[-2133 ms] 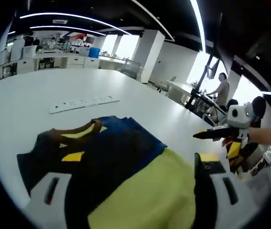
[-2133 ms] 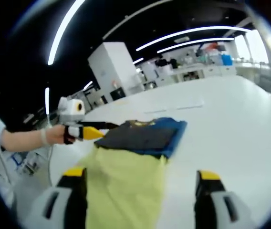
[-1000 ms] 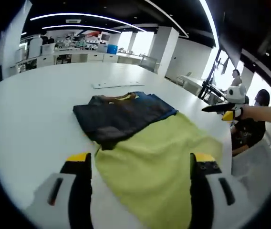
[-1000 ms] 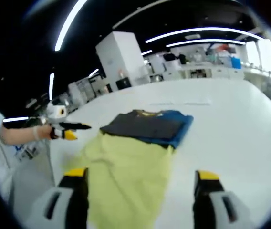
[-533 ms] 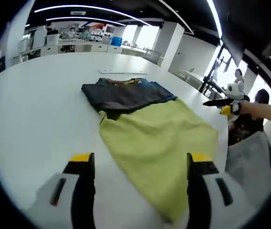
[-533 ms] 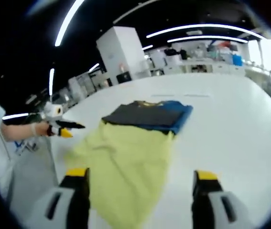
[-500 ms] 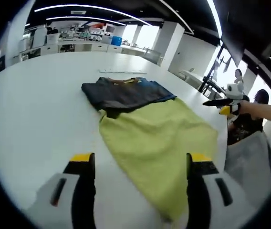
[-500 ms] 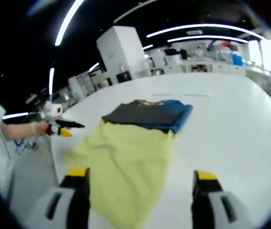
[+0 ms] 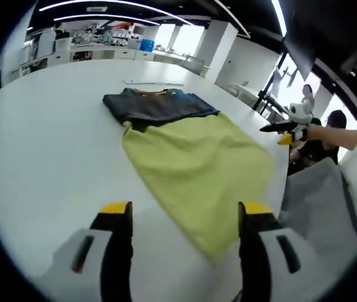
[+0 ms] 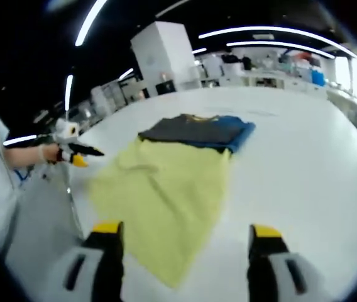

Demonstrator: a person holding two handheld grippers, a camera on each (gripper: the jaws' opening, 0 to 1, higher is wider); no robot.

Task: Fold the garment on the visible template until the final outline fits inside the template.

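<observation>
since the earlier frames both cameras have drawn back from the cloth: the folded garment (image 9: pixel 156 106) now sits higher and smaller in the left gripper view, and more of the white table (image 9: pixel 46 132) shows around it.

my left gripper (image 9: pixel 185 217) rises from the bottom of the left gripper view with its jaws spread wide and nothing between them. my right gripper (image 10: pixel 188 242) stands the same way at the bottom of the right gripper view, jaws apart and empty.

the garment is a dark grey and blue bundle, folded compact, lying on the far end of the yellow-green template (image 9: pixel 194 167). in the left gripper view it sits at upper centre; in the right gripper view the garment (image 10: pixel 197 131) is also at upper centre, overlapping the top edge of the template (image 10: pixel 163 198). whether its outline lies fully within the template i cannot tell.

the template lies flat on the table, one corner near the table edge.

the right gripper also appears at the right of the left gripper view, held in a hand (image 9: pixel 320 133), well apart from the cloth. the left gripper appears at the left of the right gripper view.
</observation>
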